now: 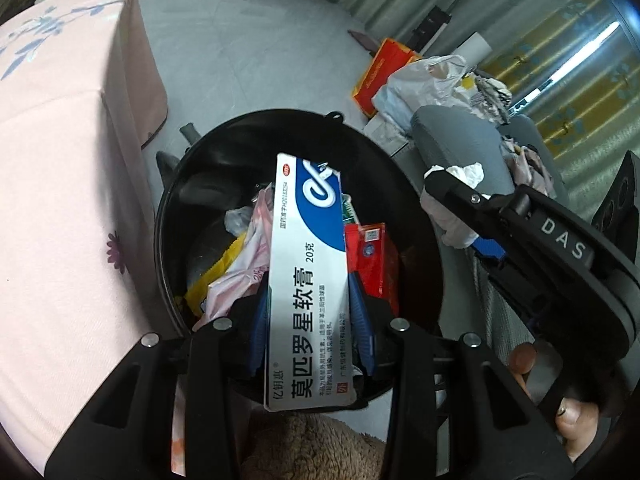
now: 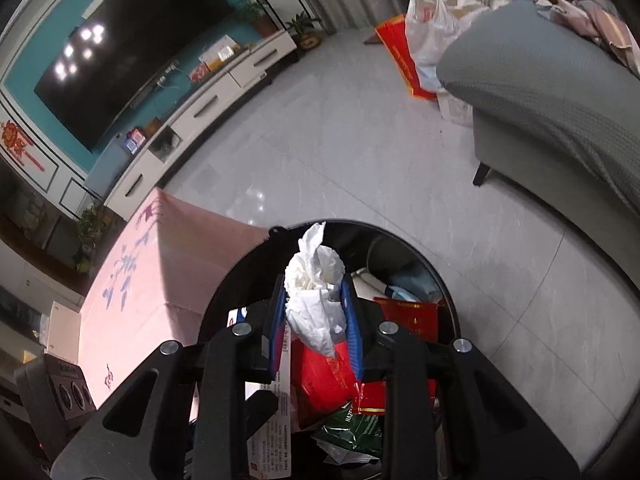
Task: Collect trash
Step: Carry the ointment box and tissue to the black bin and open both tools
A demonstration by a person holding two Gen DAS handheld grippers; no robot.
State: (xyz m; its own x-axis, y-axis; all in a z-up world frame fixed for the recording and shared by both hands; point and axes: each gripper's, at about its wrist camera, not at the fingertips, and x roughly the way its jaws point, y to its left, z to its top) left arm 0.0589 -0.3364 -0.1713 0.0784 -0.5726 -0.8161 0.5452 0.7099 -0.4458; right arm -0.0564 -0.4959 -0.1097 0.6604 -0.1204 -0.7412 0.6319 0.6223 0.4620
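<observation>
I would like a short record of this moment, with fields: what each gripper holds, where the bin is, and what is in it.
left gripper: shut on ointment box, above the bin
right gripper: shut on crumpled tissue, above the bin
bin: black, round, on the floor beside the pink-covered table
bin contents: red packets, pink bag, yellow wrapper

Both views are moderately lit by cool daylight; in the left wrist view a blown-out strip glares between the curtains; in the right wrist view ceiling lamps reflect as white spots on the dark television screen and the glossy floor; fisheye bending curves straight edges near the dark, vignetted corners; the bin's interior is shadowed; focus is fairly sharp, slightly soft at the rims.
</observation>
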